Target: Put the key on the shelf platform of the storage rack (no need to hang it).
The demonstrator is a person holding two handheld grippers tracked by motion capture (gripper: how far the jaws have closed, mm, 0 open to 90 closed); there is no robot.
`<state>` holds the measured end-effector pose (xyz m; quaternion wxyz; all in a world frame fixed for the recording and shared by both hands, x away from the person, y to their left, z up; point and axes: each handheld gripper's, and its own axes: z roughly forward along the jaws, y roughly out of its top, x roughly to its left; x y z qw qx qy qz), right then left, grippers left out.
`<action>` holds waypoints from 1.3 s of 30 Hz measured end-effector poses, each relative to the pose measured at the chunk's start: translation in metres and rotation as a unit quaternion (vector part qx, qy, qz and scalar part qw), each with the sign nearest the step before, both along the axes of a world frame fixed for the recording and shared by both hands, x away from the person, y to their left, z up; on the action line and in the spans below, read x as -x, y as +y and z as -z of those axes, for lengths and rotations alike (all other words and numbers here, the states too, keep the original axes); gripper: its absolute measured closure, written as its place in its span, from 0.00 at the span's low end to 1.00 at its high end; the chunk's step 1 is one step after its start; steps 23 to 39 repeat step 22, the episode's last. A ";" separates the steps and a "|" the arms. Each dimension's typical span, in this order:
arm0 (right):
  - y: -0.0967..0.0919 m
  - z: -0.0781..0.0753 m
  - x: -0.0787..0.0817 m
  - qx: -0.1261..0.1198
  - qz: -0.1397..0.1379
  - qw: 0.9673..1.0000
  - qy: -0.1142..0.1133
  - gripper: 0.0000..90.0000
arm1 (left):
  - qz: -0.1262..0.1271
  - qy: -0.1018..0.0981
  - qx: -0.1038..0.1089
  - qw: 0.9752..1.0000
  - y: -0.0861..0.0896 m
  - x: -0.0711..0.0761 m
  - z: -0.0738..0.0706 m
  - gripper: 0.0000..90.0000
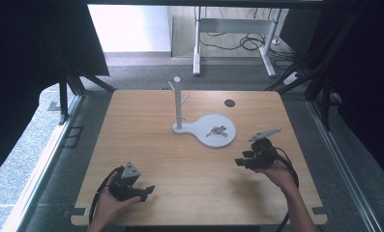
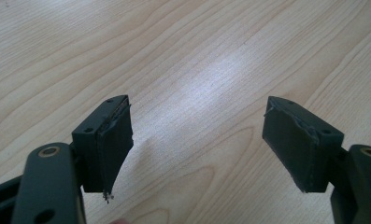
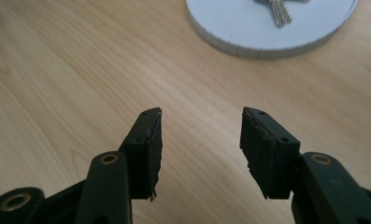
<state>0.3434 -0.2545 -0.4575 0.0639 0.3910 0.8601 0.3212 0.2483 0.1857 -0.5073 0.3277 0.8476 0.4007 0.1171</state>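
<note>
A white stand (image 1: 179,104) with short pegs rises from a round white base plate (image 1: 204,137) in the middle of the wooden table (image 1: 146,159). A bunch of keys (image 1: 217,131) lies on that plate; the plate's rim (image 3: 248,46) and the key tips (image 3: 280,14) show at the top of the right gripper view. My right gripper (image 1: 239,161) hovers right of the plate, pointing left, jaws open and empty (image 3: 201,126). My left gripper (image 1: 148,191) rests near the front left edge, open wide over bare wood (image 2: 197,116).
A small dark round disc (image 1: 229,103) sits in the table's far right area. Beyond the table stand a white desk frame (image 1: 234,43) and loose cables on the floor. Black curtains flank both sides.
</note>
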 end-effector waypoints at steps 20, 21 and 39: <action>-0.025 0.035 0.042 -0.013 0.040 0.999 -0.025 0.51 | 0.002 0.001 -0.004 1.000 -0.004 0.000 0.002 0.27; -0.026 0.035 0.042 -0.012 0.045 0.999 -0.027 0.51 | 0.002 0.001 -0.004 1.000 -0.004 0.000 0.002 0.27; -0.026 0.036 0.042 -0.011 0.048 0.998 -0.028 0.50 | 0.002 0.000 -0.003 1.000 -0.004 0.000 0.002 0.27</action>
